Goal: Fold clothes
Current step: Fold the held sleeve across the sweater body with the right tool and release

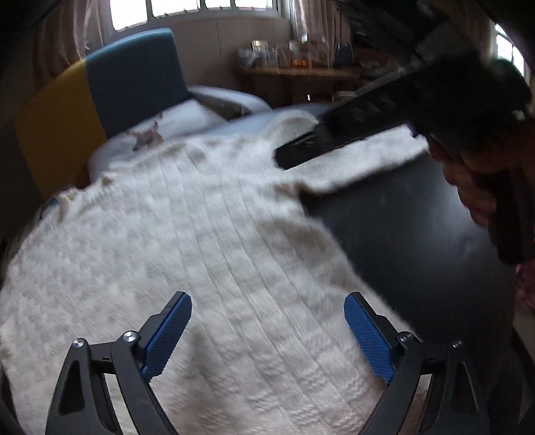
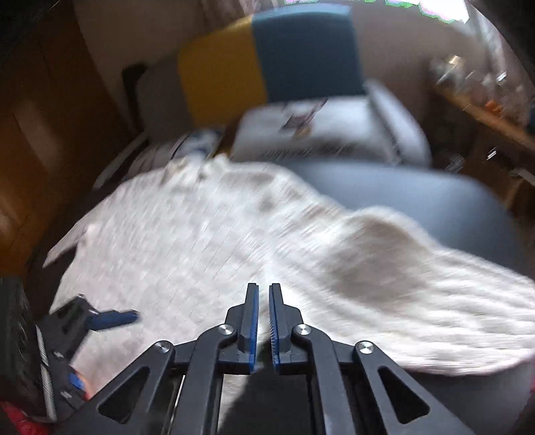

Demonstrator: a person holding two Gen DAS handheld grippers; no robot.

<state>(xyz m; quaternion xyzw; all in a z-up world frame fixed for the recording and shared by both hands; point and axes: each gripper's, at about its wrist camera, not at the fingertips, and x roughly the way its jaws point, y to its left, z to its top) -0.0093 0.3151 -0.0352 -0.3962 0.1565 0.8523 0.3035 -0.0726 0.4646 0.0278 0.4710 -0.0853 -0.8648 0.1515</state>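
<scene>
Two grippers over the white sweater: left gripper spread wide, right gripper pinching its edge, yellow-blue headboard behind on a grey bed

We log 1 white cable-knit sweater, spread mostly flat w/ wrinkles on dark surface, sleeve out toward 2 o'clock.

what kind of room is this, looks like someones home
Most likely a lived-in room at home: a blue and yellow upholstered seat, curtained windows, and a cluttered wooden side table behind the white knit garment.
</scene>
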